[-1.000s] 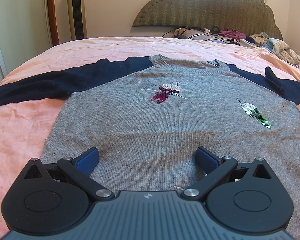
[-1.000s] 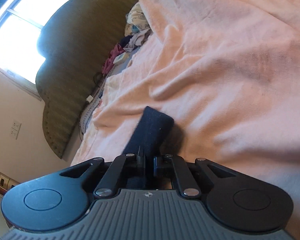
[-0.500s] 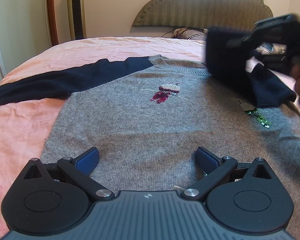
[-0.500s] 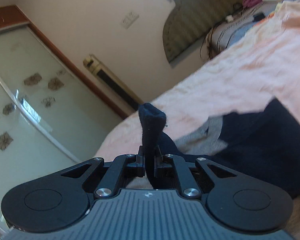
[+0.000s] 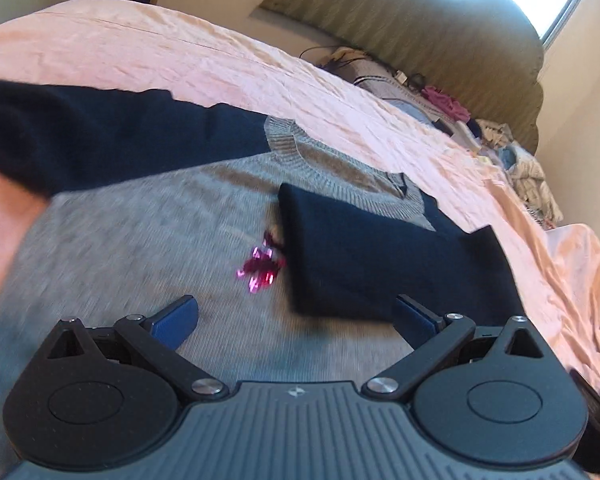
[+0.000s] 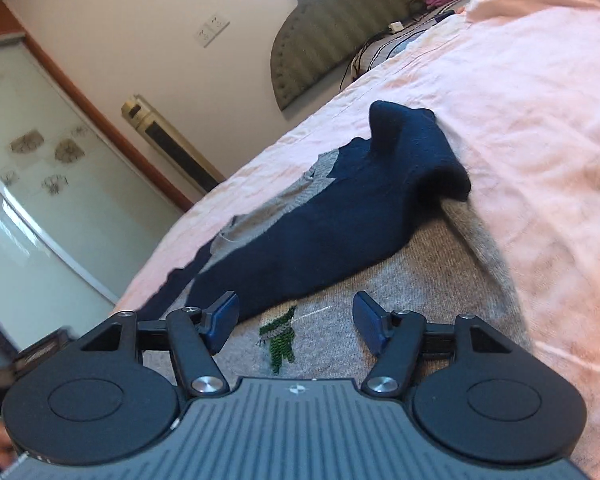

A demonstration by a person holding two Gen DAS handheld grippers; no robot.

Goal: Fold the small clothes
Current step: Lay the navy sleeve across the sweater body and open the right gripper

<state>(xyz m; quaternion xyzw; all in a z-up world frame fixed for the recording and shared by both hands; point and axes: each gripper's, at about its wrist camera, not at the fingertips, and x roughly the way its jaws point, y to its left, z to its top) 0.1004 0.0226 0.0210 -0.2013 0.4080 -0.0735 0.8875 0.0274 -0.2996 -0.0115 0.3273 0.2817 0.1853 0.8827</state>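
Claws come first: the left gripper [image 5: 294, 314] and right gripper [image 6: 296, 322] both gape wide, holding nothing. The right one just let go. Farther out, the right sleeve [image 6: 340, 216] now lies across the gray sweater [image 5: 140, 240]. Far left, the left sleeve [image 5: 100, 136] waits unfolded.

Both wrist views low, close over one sweater [image 5: 148, 240] [image 6: 440, 280], headboard-facing.

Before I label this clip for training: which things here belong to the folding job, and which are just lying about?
Job:
grey sweater
folded navy sleeve
spread navy sleeve
left tool, open
right tool, open

Lying about:
clothes pile by the headboard
cables
wall socket
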